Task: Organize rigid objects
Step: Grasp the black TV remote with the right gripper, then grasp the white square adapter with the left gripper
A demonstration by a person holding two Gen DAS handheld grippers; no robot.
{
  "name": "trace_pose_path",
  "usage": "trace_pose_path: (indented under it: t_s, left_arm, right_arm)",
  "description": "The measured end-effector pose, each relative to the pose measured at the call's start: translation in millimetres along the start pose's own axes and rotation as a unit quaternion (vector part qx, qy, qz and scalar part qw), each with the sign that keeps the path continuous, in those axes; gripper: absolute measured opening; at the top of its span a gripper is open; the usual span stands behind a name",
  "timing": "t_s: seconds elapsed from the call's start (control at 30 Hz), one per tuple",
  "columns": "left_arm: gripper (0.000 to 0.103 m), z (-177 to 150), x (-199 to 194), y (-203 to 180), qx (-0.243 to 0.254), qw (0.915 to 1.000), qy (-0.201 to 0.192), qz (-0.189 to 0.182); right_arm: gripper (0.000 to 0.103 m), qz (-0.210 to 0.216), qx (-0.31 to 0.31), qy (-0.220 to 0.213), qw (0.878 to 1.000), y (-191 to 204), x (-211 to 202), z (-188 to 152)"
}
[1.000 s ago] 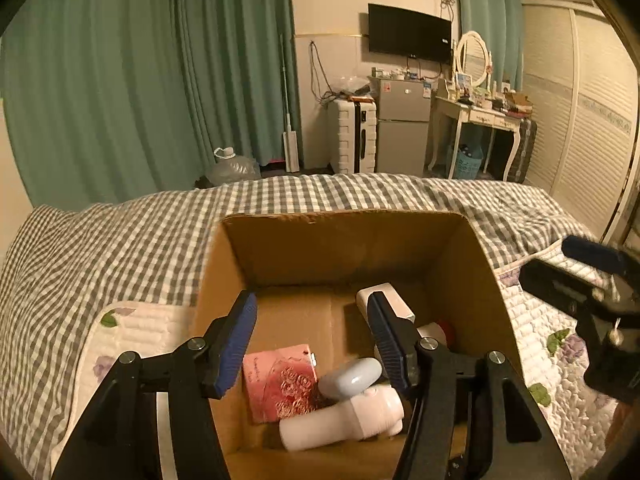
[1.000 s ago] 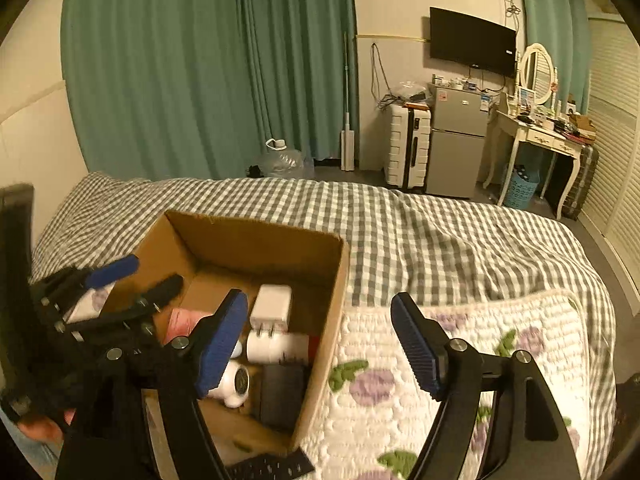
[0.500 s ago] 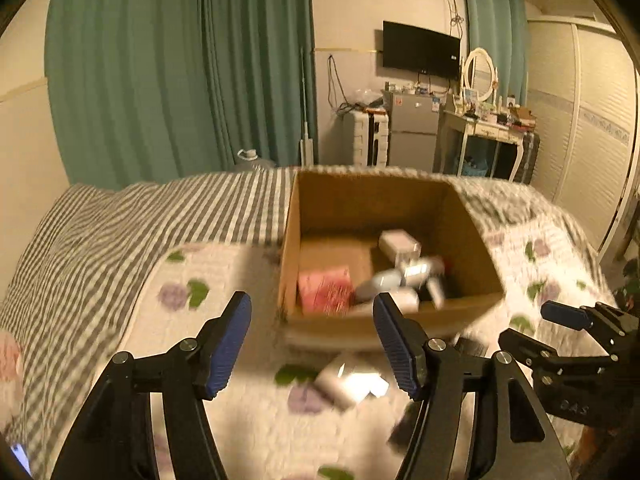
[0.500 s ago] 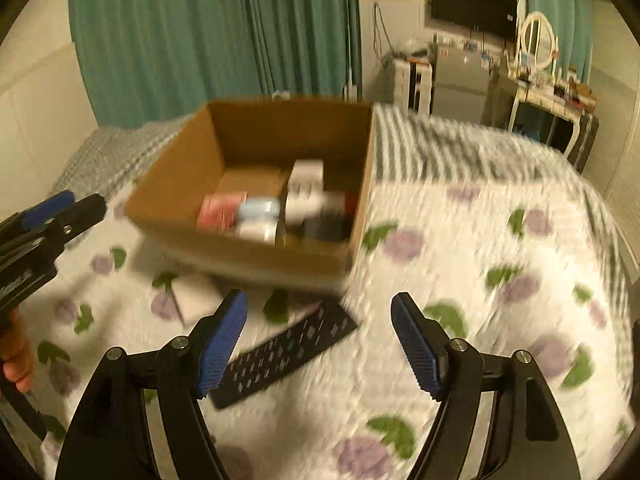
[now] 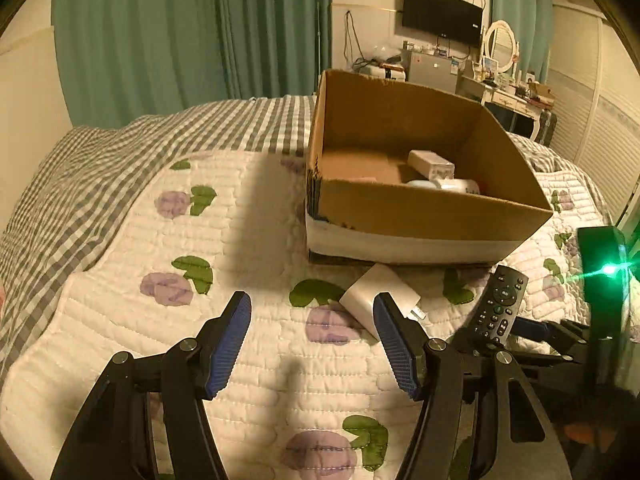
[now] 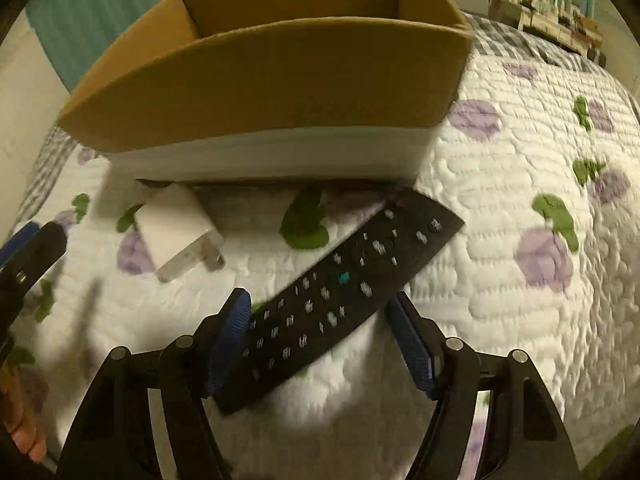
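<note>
Rigid objects lie on and near a quilted bedspread (image 5: 120, 240), white with stitched ribs and printed purple flowers and green leaves. At far left, a grey-and-white checked blanket (image 5: 80, 168) folds over the bed's edge, with teal pleated curtains (image 5: 160, 40) hanging behind it. The left gripper (image 5: 312, 340) hovers over bare quilt, its ribbed blue pads spread wide with nothing between them. Just ahead of its right finger lies a white plug adapter (image 5: 376, 292), a smooth boxy block with metal prongs, resting just in front of the cardboard box (image 5: 420, 208). The box is open-topped, brown corrugated board with a white band along its base; inside, white plastic items (image 5: 432, 164) sit toward the right rear corner, only partly visible over the near wall. Right of the adapter, a black remote control (image 6: 344, 292), long, flat and studded with small buttons, lies slantwise on the quilt with its far end close to the box's base. The right gripper (image 6: 320, 340) straddles the remote's near end, jaws wide; the left pad looks close to the remote's edge, though blur makes contact impossible to judge. Beyond the box stand a wall-mounted television (image 5: 442, 14), a small grey fridge (image 5: 428, 68) and an oval mirror (image 5: 500, 46) on a dressing table.
</note>
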State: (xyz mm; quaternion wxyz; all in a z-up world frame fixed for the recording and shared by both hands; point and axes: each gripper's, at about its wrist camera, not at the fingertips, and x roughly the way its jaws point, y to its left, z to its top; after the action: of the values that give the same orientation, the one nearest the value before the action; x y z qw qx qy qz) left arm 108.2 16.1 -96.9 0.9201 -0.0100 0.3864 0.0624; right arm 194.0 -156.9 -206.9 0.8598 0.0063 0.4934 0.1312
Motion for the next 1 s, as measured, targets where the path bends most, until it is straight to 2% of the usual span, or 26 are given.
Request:
trace_pose_path:
  t_s: [0.1, 0.17, 0.33, 0.47, 0.7, 0.83, 1.0]
  left_arm:
    - [0.066, -1.8, 2.3, -0.8, 0.003, 1.0000, 0.003, 0.000]
    - [0.066, -1.6, 2.9, -0.3, 0.003, 1.0000, 0.006, -0.003]
    - [0.066, -4.8, 8.6, -2.1, 0.008, 0.9998, 0.017, -0.002]
    - [0.066, -6.9, 11.4, -6.1, 0.014, 0.9997, 0.021, -0.005]
    - [0.066, -10.5, 15.8, -12.6, 0.024, 0.9992, 0.030, -0.014]
    - [0.066, -8.8, 21.9, -17.8, 0.021, 0.9987, 0.040, -0.022]
    - [0.066, -2.1, 38.7, -28.6, 0.025, 0.9977, 0.048, -0.042]
  right_arm:
    - [0.059, -0.018, -0.020, -0.010, 1.000, 2.5, 3.7, 0.8]
    - [0.048, -0.016, -0.018, -0.011, 1.000, -3.1, -0.9, -1.8]
    - [0.030, -0.011, -0.018, -0.008, 1.000, -19.3, -23.7, -11.2]
    - [0.021, -0.018, -0.025, -0.019, 0.999, -31.7, -49.2, -19.9]
    - [0.020, -0.033, -0.045, -0.030, 0.998, -33.9, -73.3, -42.7]
    - [0.020, -0.033, -0.047, -0.045, 0.997, -39.1, -77.9, -26.9]
    - [0.019, -0.056, -0.037, -0.069, 0.995, -51.0, -84.4, -10.9]
